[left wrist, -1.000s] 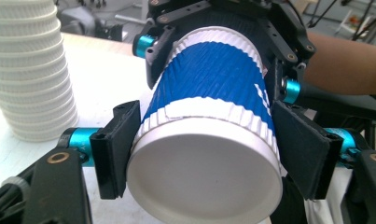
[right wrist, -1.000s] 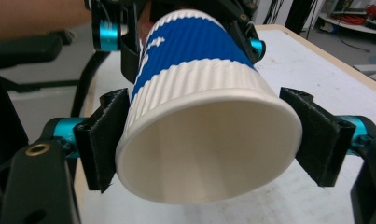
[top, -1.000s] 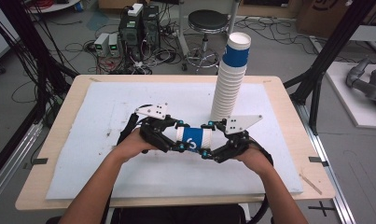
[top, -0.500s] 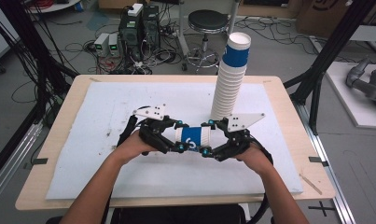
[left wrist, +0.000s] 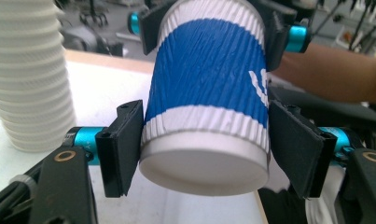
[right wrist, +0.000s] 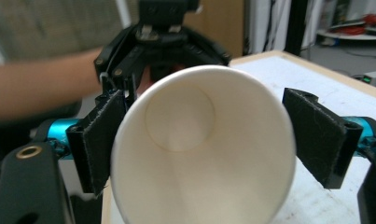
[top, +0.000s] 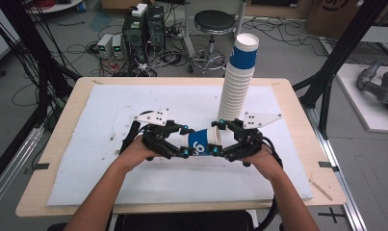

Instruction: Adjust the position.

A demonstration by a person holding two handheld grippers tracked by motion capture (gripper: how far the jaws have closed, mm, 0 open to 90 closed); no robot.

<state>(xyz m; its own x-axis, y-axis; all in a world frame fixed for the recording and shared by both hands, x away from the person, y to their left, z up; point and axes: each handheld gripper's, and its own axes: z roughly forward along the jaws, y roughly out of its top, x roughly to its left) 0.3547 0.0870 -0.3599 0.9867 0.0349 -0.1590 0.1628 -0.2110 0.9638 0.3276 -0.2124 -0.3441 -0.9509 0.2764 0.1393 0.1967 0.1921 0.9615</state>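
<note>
A blue and white paper cup (top: 203,142) lies on its side in the air above the white mat, held between both grippers. My left gripper (top: 186,141) has its jaws around the base end. They have just been closing, and in the left gripper view both pads press on the cup (left wrist: 209,93) near its bottom, with my left gripper (left wrist: 209,149) shut on it. My right gripper (top: 217,140) grips the rim end. In the right gripper view the cup's open mouth (right wrist: 199,154) faces the camera between the pads of my right gripper (right wrist: 199,135).
A tall stack of paper cups (top: 237,86) stands upright on the white mat (top: 109,110) just behind my right gripper, and shows at the left of the left gripper view (left wrist: 29,74). The wooden table's edge (top: 297,96) runs to the right.
</note>
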